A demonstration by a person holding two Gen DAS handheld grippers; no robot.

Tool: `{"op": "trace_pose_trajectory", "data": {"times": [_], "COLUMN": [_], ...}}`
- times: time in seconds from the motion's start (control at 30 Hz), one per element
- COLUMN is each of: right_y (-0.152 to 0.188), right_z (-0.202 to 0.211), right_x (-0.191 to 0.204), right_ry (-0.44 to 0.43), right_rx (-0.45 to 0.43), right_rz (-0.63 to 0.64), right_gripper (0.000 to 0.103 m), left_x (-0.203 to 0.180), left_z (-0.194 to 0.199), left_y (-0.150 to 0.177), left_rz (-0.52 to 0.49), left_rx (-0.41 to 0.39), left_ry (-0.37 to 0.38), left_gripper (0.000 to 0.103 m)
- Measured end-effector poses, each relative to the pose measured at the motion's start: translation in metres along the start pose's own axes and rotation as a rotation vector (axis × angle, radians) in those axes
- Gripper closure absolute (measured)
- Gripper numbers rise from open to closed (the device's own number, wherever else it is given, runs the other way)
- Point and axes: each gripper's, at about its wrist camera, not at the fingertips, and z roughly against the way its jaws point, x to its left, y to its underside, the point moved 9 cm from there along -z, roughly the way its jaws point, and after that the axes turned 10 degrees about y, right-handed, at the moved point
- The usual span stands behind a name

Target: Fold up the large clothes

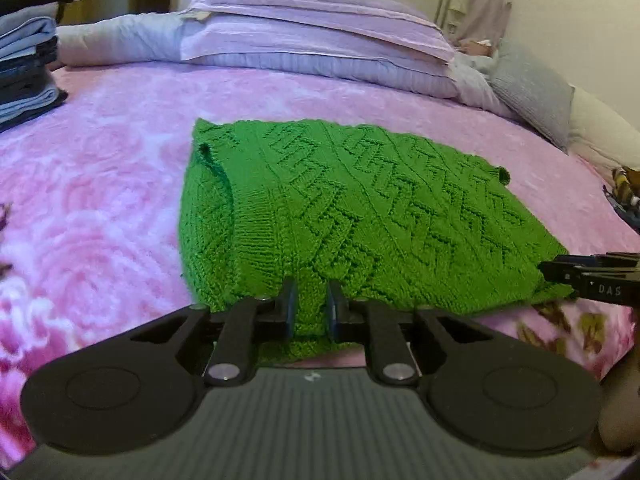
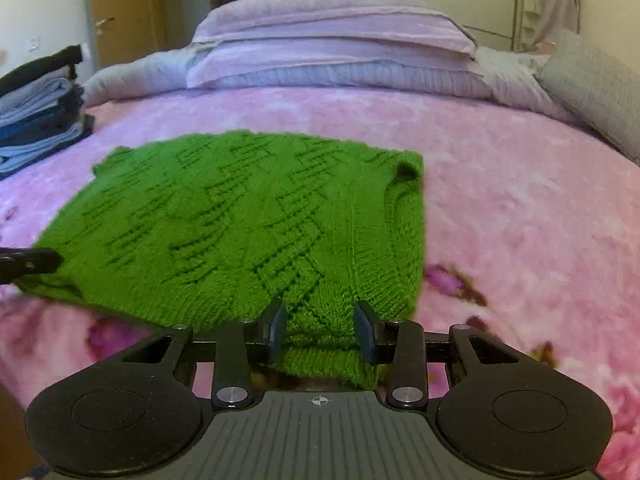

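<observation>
A green cable-knit sweater (image 1: 360,200) (image 2: 224,220) lies folded on the pink floral blanket (image 1: 100,200) (image 2: 520,200). My left gripper (image 1: 312,304) is shut on a bunch of the sweater's near edge, towards its left side. My right gripper (image 2: 320,324) grips a thicker bunch of the near edge at the sweater's right side, and knit fills the gap between its pads. In the left wrist view the right gripper's tip (image 1: 560,272) shows at the sweater's right corner. The left gripper's tip (image 2: 48,260) shows at the left corner in the right wrist view.
A stack of folded blue and dark clothes (image 1: 24,64) (image 2: 36,120) sits at the bed's far left. Lilac pillows and folded bedding (image 1: 312,40) (image 2: 332,48) lie across the far side. A grey cushion (image 1: 532,92) (image 2: 592,84) rests at the right.
</observation>
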Motion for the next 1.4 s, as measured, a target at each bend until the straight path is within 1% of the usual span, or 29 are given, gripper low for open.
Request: {"op": "trace_pose_trajectory", "data": {"times": [0.03,0.07,0.1,0.13,0.17,0.23,0.3,0.37,0.43,0.5,0.63,0.77,0.9,1.13,1.4], "right_y": [-0.002,-0.006,-0.011,-0.015,-0.019,-0.021,-0.020,-0.014,-0.009,-0.007,-0.005,0.002,0.010,0.015,0.015], "right_z": [0.002,0.008,0.016,0.027,0.042,0.067,0.090,0.114,0.126,0.143,0.172,0.197,0.214,0.224,0.209], "right_x": [0.001,0.001,0.001,0.003,0.005,0.011,0.018,0.026,0.033,0.038,0.045,0.046,0.043,0.040,0.043], "right_ry": [0.009,0.022,0.025,0.014,-0.002,-0.017,-0.036,-0.077,-0.097,-0.092,-0.095,-0.082,-0.078,-0.072,-0.078], "right_rx": [0.011,0.024,0.022,0.010,-0.004,-0.026,-0.041,-0.022,-0.004,-0.010,-0.032,-0.064,-0.075,-0.085,-0.058], "right_rz": [-0.009,-0.025,-0.050,-0.077,-0.107,-0.148,-0.183,-0.198,-0.196,-0.185,-0.176,-0.158,-0.162,-0.163,-0.147], "right_gripper": [0.068,0.068,0.067,0.065,0.062,0.038,0.034,0.033,0.033,0.033,0.033,0.033,0.033,0.033,0.033], "left_x": [-0.003,-0.007,-0.011,-0.016,-0.019,-0.024,-0.034,-0.043,-0.052,-0.061,-0.078,-0.091,-0.100,-0.104,-0.088], "left_z": [0.004,0.011,0.019,0.028,0.038,0.052,0.070,0.086,0.097,0.109,0.133,0.154,0.169,0.176,0.170], "left_y": [-0.003,-0.007,-0.008,-0.010,-0.012,-0.013,-0.008,-0.002,0.005,0.012,0.019,0.024,0.027,0.029,0.032], "left_rz": [0.009,0.012,0.013,0.014,0.019,0.026,0.032,0.024,0.012,0.003,-0.022,-0.052,-0.077,-0.097,-0.071], "left_rx": [0.010,0.011,0.009,0.007,0.004,-0.006,-0.002,0.006,0.024,0.031,0.013,-0.007,-0.018,-0.014,0.012], "left_ry": [-0.011,-0.009,-0.006,-0.006,-0.012,-0.020,-0.018,-0.014,-0.017,-0.018,-0.029,-0.032,-0.035,-0.044,-0.074], "left_gripper": [0.090,0.089,0.084,0.079,0.076,0.066,0.057,0.056,0.054,0.053,0.045,0.043,0.041,0.038,0.038]}}
